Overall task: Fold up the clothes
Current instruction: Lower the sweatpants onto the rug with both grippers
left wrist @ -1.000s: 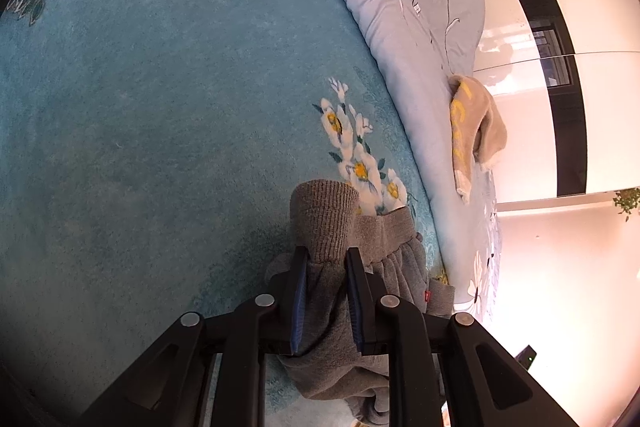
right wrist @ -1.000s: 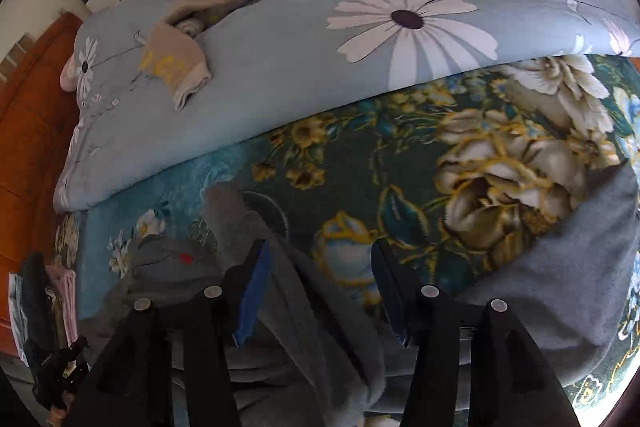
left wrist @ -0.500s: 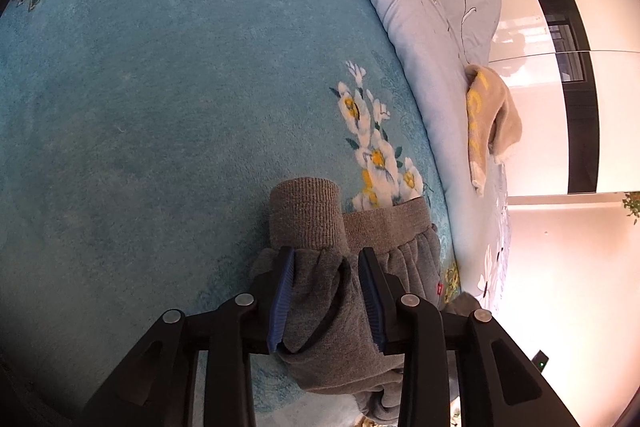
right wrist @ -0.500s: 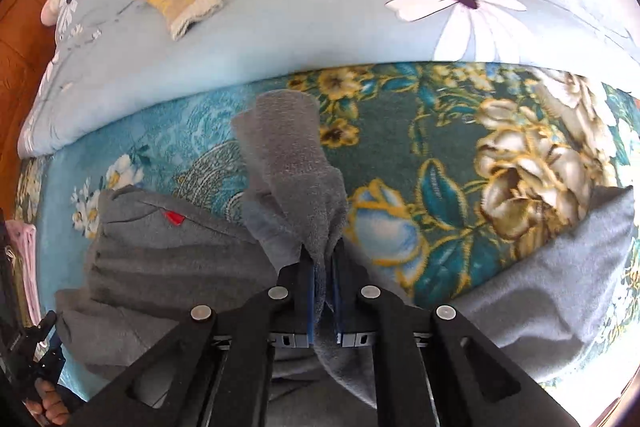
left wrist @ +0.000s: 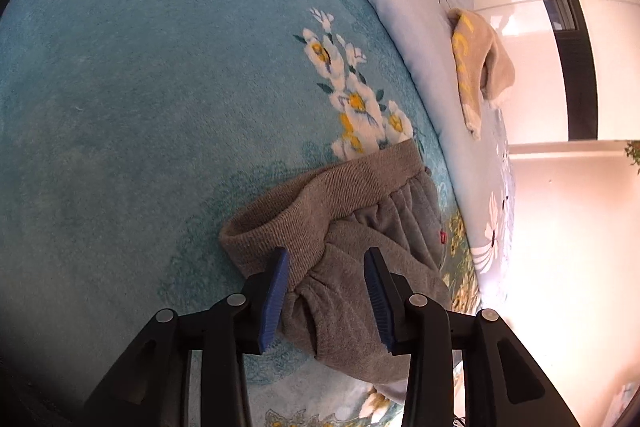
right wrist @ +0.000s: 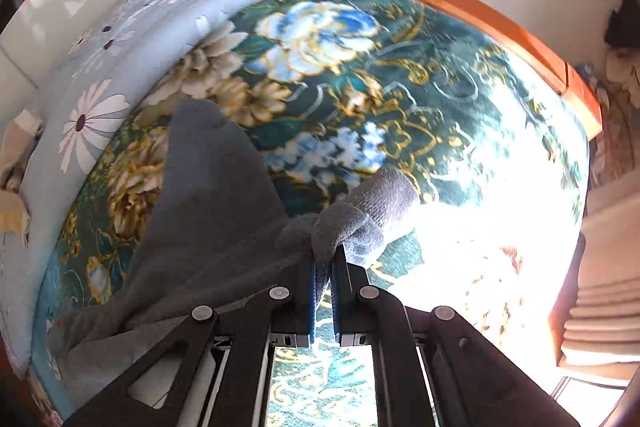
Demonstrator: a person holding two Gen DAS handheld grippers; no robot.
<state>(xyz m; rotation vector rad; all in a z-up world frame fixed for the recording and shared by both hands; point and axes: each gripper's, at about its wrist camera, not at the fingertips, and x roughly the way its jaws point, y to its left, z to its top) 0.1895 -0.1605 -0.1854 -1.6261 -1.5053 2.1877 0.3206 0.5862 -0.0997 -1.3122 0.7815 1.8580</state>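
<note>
One pair of grey pants point(left wrist: 360, 251) lies on the bed's teal flowered blanket point(left wrist: 140, 107), with one tan garment point(left wrist: 480, 67) on the pale blue daisy quilt point(right wrist: 120, 47) beside it. The left tool point(left wrist: 326, 259) is spread, straddling the waistband. The right tool point(right wrist: 324, 259) is pressed together, pinching a pant cuff point(right wrist: 372, 211) raised above the blanket. An orange wooden bed frame point(right wrist: 480, 15) edges white walls.

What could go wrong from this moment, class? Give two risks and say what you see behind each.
1. The right gripper pinches only the tip of the grey trousers' cuff; a pull might slip it free.
2. The left gripper is open around the waistband, so nothing pins that end; the trousers may drag across the blanket and bunch instead of folding flat.
</note>
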